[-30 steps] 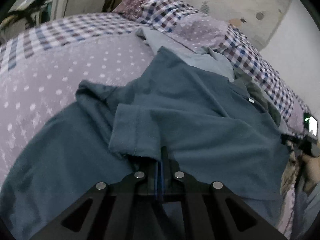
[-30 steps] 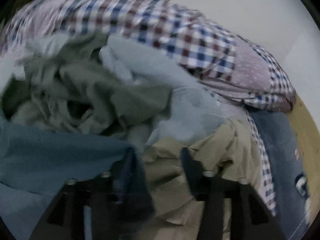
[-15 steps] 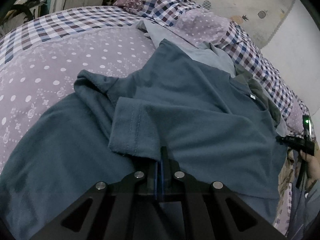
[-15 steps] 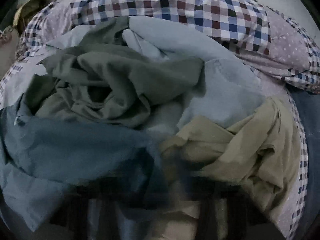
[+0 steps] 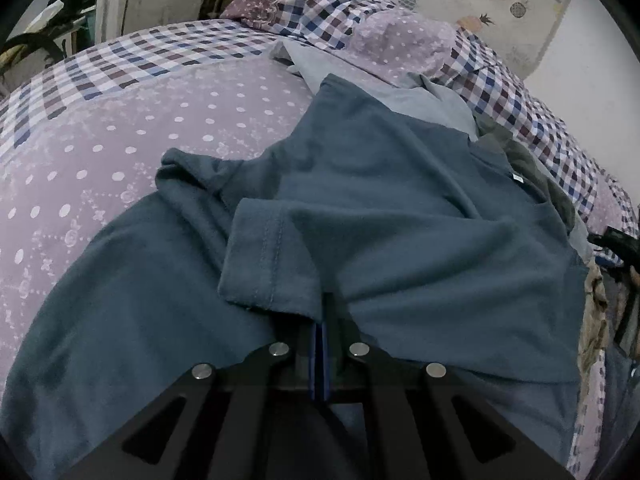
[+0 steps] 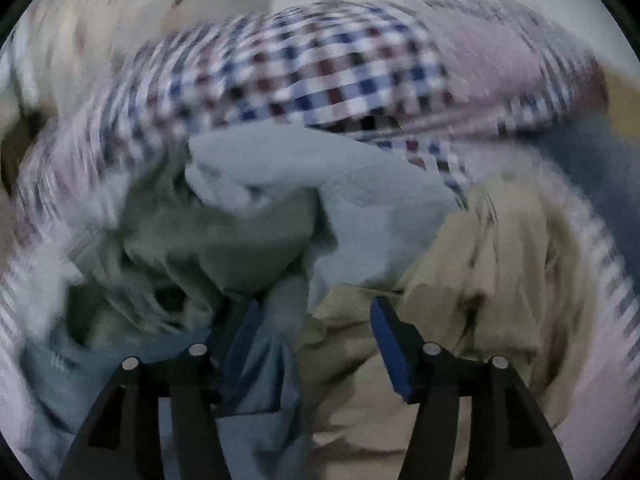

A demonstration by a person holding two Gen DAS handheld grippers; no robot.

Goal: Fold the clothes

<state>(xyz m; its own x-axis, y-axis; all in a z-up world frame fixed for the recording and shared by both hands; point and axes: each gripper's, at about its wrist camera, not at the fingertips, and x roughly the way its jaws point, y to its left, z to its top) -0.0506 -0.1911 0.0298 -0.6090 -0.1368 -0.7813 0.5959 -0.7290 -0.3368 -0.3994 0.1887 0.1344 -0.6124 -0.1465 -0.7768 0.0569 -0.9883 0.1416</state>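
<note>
A dark teal T-shirt point(image 5: 392, 208) lies spread across the bed, one sleeve point(image 5: 264, 264) folded over its body. My left gripper point(image 5: 326, 312) is shut on the shirt's cloth just below that sleeve. In the blurred right wrist view my right gripper point(image 6: 314, 320) stands open over a heap of clothes, its blue pads point(image 6: 386, 340) apart with nothing pinched between them. The heap holds an olive garment point(image 6: 208, 252), a pale blue one point(image 6: 320, 184) and a khaki one point(image 6: 480, 280). A corner of the teal shirt point(image 6: 256, 376) lies by the left finger.
The bed has a lilac dotted cover point(image 5: 120, 140) with checked borders and a checked pillow point(image 6: 312, 68) behind the heap. The other gripper's black frame point(image 5: 616, 248) shows at the right edge of the left wrist view. Furniture and bags stand beyond the bed's far left.
My left gripper has stayed shut on the teal shirt, lifting slightly. The right gripper has swung about over the clothes heap and now shows open in a blurred frame.
</note>
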